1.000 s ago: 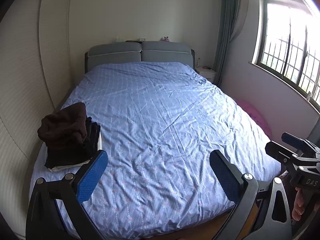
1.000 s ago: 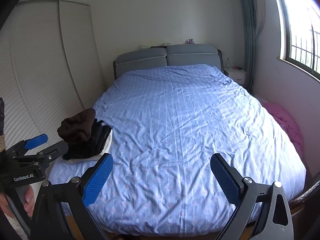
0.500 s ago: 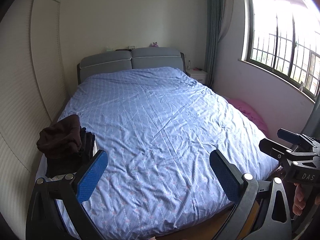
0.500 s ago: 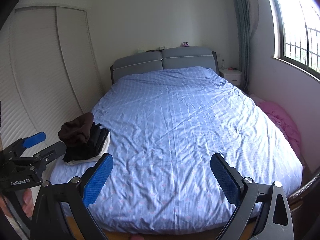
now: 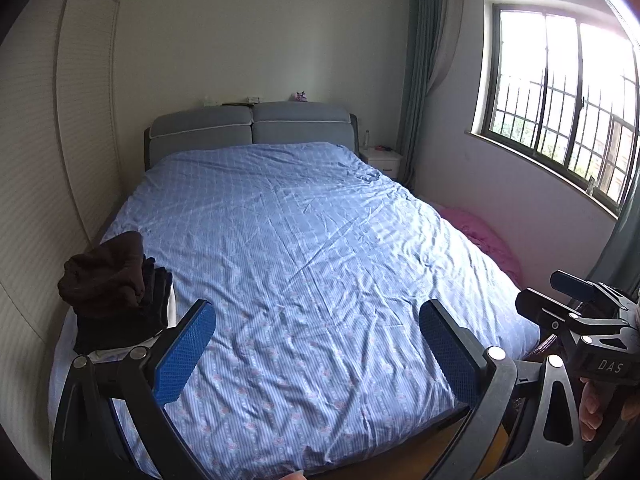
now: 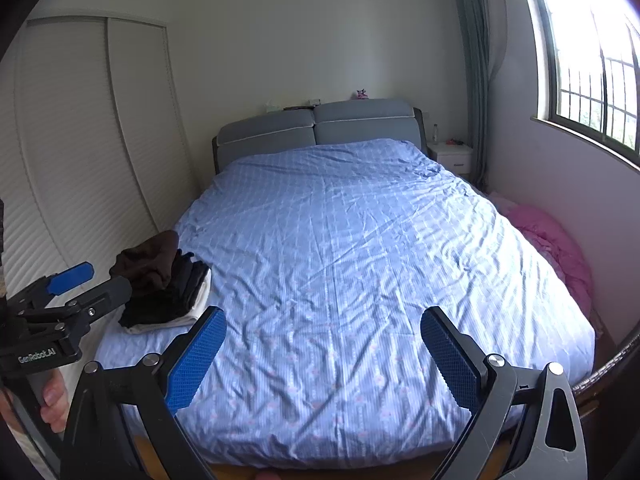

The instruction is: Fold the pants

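Note:
A stack of folded dark clothes (image 5: 116, 292) with a brown garment on top lies on the near left corner of the blue bed (image 5: 304, 248); it also shows in the right wrist view (image 6: 164, 280). My left gripper (image 5: 316, 344) is open and empty, held off the foot of the bed. My right gripper (image 6: 324, 352) is open and empty too, beside it. The left gripper also appears at the left edge of the right wrist view (image 6: 60, 300), and the right gripper at the right edge of the left wrist view (image 5: 580, 312).
A grey headboard (image 5: 252, 128) stands at the far end. White slatted wardrobe doors (image 6: 80, 160) line the left wall. A pink pile (image 6: 556, 248) lies on the floor right of the bed, under the window (image 5: 560, 92). A white nightstand (image 6: 452, 158) stands far right.
Both grippers have pulled back and tilted up, away from the bed, so more of the wall and headboard shows. Both stay open and empty.

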Available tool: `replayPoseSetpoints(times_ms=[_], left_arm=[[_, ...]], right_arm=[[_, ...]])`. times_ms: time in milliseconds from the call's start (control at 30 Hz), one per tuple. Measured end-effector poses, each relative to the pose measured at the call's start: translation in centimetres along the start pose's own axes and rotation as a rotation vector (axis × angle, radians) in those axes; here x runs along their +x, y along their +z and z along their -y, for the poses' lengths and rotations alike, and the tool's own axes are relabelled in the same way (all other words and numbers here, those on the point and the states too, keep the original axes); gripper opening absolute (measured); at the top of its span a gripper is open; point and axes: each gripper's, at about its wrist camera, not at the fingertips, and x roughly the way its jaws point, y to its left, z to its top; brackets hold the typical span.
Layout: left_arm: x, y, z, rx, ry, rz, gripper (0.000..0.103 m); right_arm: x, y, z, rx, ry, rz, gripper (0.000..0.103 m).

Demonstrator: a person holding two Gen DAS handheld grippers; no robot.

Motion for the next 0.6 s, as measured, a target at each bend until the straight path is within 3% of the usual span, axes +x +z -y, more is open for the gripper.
replayPoseSetpoints(times_ms=[600], left_arm=[[-0.1, -0.2, 1.4, 0.016, -0.013, -0.007, 0.103]], right_arm=[[-0.8, -0.2, 1.5, 0.004, 0.003, 0.008, 0.098]])
